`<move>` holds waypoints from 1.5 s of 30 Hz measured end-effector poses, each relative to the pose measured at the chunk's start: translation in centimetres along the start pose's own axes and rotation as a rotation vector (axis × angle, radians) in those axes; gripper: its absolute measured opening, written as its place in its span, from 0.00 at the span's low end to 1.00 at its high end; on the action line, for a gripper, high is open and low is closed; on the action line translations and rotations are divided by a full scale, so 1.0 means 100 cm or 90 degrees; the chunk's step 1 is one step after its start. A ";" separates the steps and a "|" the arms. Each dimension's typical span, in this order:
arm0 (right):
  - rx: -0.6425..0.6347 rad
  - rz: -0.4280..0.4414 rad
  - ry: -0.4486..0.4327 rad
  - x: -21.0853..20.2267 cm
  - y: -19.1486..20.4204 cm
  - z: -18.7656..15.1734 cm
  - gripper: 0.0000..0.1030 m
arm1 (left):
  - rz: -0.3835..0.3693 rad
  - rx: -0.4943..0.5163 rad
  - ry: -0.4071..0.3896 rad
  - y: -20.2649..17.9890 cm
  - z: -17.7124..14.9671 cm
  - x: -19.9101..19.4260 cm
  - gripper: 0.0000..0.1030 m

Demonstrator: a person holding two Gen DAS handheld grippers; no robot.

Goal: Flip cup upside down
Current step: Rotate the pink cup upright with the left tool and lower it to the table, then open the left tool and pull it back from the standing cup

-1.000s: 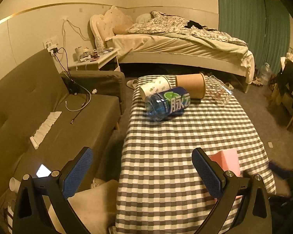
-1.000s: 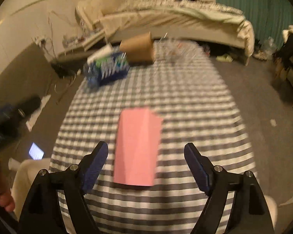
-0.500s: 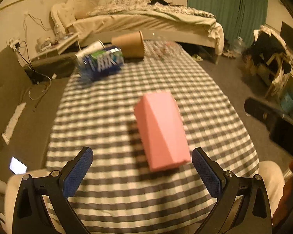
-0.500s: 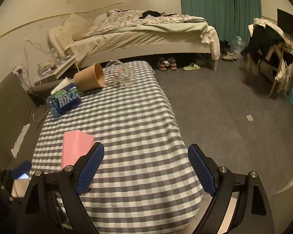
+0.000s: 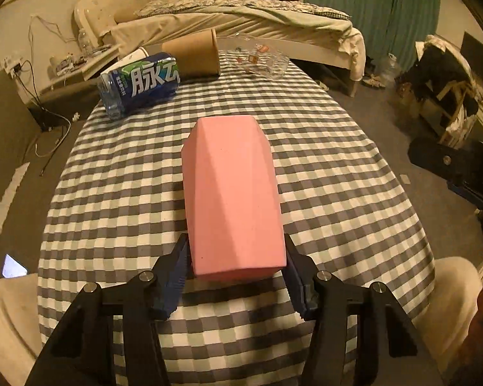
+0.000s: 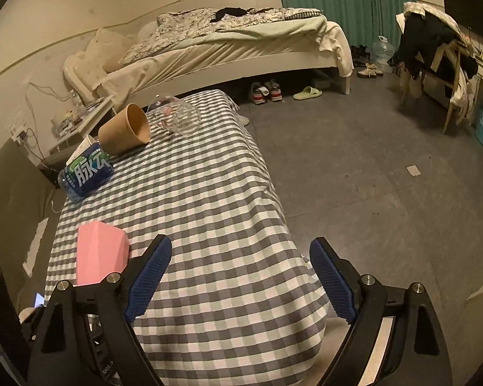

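Pink faceted cup (image 5: 230, 193) lying sideways, apparently clamped by left gripper (image 5: 235, 284)

The white cup (image 5: 135, 56) lies mostly hidden behind the bottle (image 5: 140, 83), apparently on its side.

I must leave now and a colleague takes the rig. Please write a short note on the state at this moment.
Left gripper: jaws closed around the near end of the pink faceted cup, which lies on its side on the checked tablecloth.
Right gripper: open, holds nothing, to the right of the cup.
Done: cup grasped.
Left: lift, turn upside down, set down, release.
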State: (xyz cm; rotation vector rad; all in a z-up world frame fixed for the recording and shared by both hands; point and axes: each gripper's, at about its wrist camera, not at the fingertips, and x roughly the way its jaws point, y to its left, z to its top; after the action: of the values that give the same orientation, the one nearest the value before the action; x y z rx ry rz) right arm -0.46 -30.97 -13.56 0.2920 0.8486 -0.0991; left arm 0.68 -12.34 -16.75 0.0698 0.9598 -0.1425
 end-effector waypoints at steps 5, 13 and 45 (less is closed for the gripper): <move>0.002 0.004 0.005 0.004 0.002 0.000 0.85 | -0.009 0.011 0.005 0.004 0.009 -0.008 0.53; -0.008 0.007 0.005 0.006 0.009 0.000 0.85 | -0.017 0.033 0.000 0.017 0.053 -0.021 0.53; -0.025 -0.009 0.008 0.007 0.016 0.001 0.85 | -0.026 0.065 -0.021 0.015 0.097 -0.007 0.61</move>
State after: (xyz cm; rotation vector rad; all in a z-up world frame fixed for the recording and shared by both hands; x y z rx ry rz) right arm 0.37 -29.42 -13.68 0.2500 0.8636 -0.0943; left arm 8.34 -11.99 -10.63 0.1419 0.9202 -0.2304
